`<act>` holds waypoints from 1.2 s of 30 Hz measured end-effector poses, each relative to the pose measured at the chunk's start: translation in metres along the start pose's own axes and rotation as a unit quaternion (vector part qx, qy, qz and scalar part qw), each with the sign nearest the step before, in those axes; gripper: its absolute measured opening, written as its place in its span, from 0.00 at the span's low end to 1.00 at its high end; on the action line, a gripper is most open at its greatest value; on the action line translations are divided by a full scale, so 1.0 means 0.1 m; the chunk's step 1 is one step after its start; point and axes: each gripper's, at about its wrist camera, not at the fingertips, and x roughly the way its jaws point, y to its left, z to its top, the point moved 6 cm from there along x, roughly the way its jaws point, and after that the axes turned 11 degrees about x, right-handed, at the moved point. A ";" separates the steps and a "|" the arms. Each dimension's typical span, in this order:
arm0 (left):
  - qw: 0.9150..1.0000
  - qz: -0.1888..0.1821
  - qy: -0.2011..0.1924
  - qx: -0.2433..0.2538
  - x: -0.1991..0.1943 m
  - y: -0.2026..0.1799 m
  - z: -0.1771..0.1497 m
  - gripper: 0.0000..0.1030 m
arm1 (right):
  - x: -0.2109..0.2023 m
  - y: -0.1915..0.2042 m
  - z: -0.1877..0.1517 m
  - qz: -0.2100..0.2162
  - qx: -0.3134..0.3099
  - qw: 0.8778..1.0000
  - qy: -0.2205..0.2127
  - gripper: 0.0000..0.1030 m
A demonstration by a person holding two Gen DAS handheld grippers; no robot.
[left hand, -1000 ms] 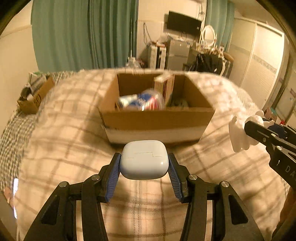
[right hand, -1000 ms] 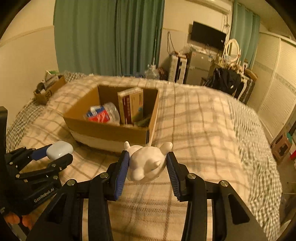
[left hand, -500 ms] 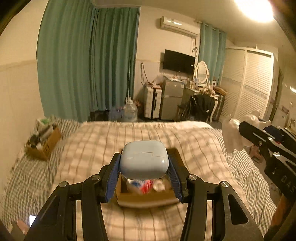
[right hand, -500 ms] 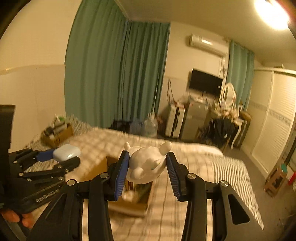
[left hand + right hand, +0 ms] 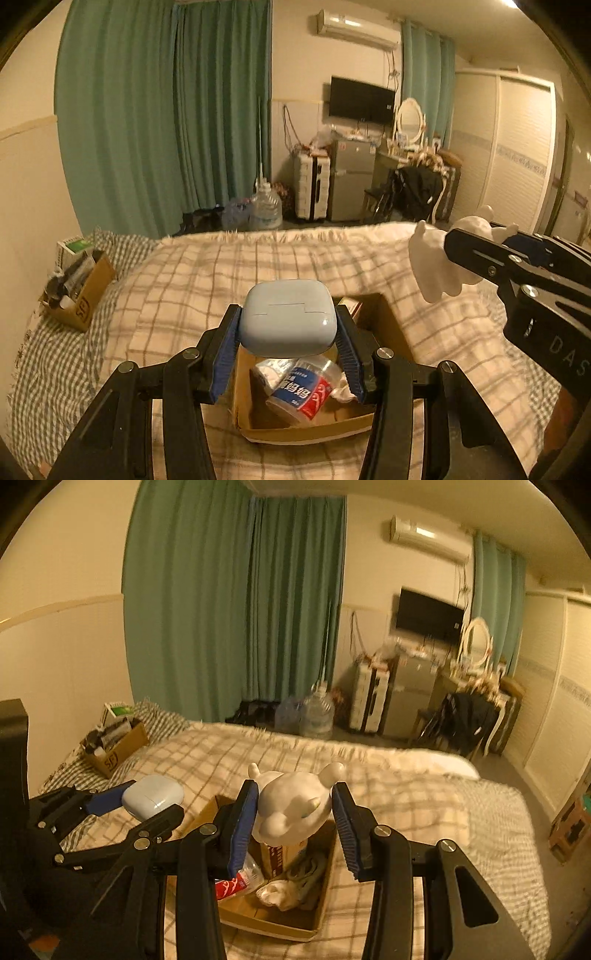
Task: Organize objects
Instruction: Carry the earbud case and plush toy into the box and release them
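Hovering above the open cardboard box (image 5: 391,328) on the bed, the left gripper (image 5: 288,325) is pinching a pale blue earbud case (image 5: 287,317) and the right gripper (image 5: 293,808) a white figurine (image 5: 291,805), each risking bouncing off the crowded contents if released from this height.

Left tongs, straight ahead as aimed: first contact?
Likely the plaid blanket beyond the cardboard box; depth unclear. The left tongs, clamping the earbud case, seem aimed above the box.
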 end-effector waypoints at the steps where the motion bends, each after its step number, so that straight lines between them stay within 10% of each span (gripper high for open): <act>1: 1.000 0.002 0.006 0.001 0.10 0.00 -0.04 0.49 | 0.15 -0.01 -0.05 0.003 0.003 1.000 0.012 0.40; 17: 0.998 -0.002 0.069 0.007 1.07 0.10 -0.52 0.49 | 1.48 -0.01 -0.57 0.037 0.023 0.993 0.107 0.40; 32: 0.996 -0.043 0.075 0.019 1.20 -0.13 -0.54 0.51 | 1.33 -0.49 -0.73 -0.028 0.045 0.993 0.104 0.42; 36: 0.998 -0.025 0.061 0.017 1.07 -0.08 -0.44 0.73 | 1.19 -0.51 -0.65 -0.028 0.056 0.994 0.093 0.59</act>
